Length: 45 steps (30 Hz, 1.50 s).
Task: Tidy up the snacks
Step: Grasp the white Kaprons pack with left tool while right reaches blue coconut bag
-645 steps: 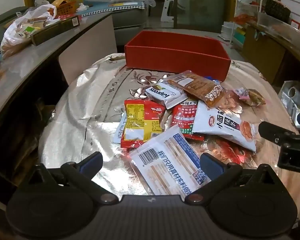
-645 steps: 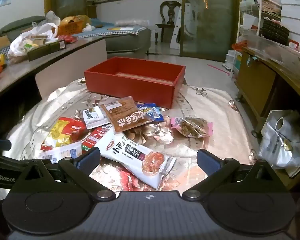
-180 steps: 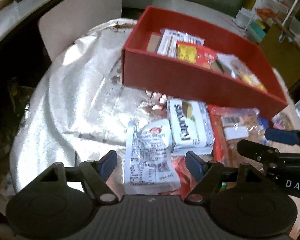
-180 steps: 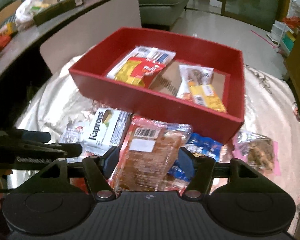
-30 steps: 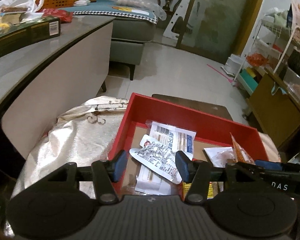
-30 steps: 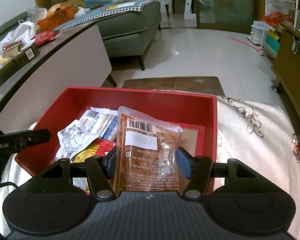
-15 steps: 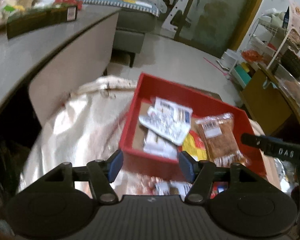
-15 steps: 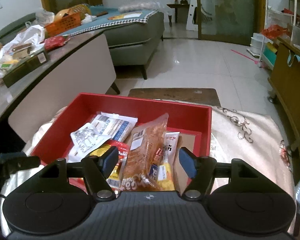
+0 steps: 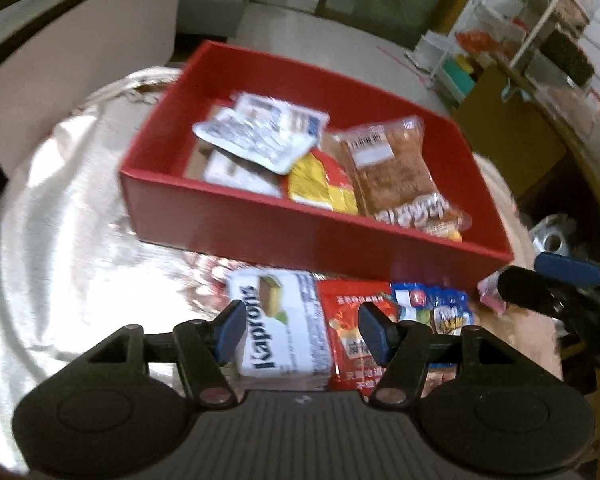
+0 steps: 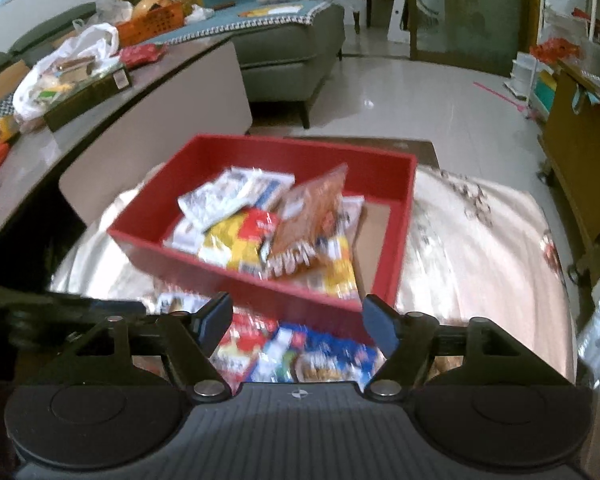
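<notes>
The red box [image 9: 284, 224] holds several snack packs, with a brown cookie pack [image 9: 396, 172] and a silver-white pack [image 9: 256, 140] on top; the box also shows in the right wrist view [image 10: 396, 264]. In front of it on the table lie a white Kaprons pack [image 9: 280, 328], a red pack [image 9: 352, 320] and a blue pack [image 9: 436, 308]. My left gripper [image 9: 300, 330] is open and empty above the Kaprons pack. My right gripper [image 10: 298, 322] is open and empty above the red pack [image 10: 240, 344] and the blue pack [image 10: 324, 356].
The table wears a shiny silver cloth [image 9: 60, 240]. A grey counter [image 10: 100, 100] with bags and boxes runs along the left. A wooden cabinet [image 10: 580, 160] stands at the right, a sofa [image 10: 284, 40] behind. A pink wrapper [image 9: 488, 292] lies at the box's right corner.
Both grippers have let go of their packs into the box and pulled back and down toward the packs left on the table. The brown cookie pack now lies in the box.
</notes>
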{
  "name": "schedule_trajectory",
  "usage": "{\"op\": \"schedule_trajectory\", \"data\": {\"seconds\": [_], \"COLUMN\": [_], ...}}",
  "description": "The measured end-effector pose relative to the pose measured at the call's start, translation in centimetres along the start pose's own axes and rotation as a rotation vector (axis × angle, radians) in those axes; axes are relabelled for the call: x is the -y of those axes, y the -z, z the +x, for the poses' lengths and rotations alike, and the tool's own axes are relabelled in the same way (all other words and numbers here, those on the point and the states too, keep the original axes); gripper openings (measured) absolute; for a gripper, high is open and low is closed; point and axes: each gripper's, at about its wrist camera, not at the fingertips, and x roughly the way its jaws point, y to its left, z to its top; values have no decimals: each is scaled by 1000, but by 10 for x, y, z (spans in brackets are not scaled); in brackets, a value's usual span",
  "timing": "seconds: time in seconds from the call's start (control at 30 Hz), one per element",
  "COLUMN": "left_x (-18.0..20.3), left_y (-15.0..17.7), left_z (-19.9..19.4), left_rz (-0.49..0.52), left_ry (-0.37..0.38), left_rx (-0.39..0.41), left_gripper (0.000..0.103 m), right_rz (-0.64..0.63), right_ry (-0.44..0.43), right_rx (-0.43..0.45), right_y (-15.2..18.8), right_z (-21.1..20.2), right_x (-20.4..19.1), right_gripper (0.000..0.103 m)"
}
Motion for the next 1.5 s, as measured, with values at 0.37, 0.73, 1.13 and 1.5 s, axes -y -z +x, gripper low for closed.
{"op": "schedule_trajectory", "data": {"seconds": [0.37,0.73,1.13,1.5], "left_x": [1,-6,-12,-9], "left_y": [12,12,8,10], "left_z": [-8,-14,2,-1], "left_rz": [40,-10,-32,-8], "left_ry": [-126,-80,-68,-55], "left_rx": [6,0,-101,-80], "left_gripper": [26,44,53,54], "right_rz": [16,92,-28,-32], "right_ry": [-12,24,46,-20], "right_rx": [-95,-155,-232,-282], "right_y": [15,18,31,74], "right_z": [21,56,57,-2], "right_x": [15,20,11,6], "right_gripper": [78,80,66,57]}}
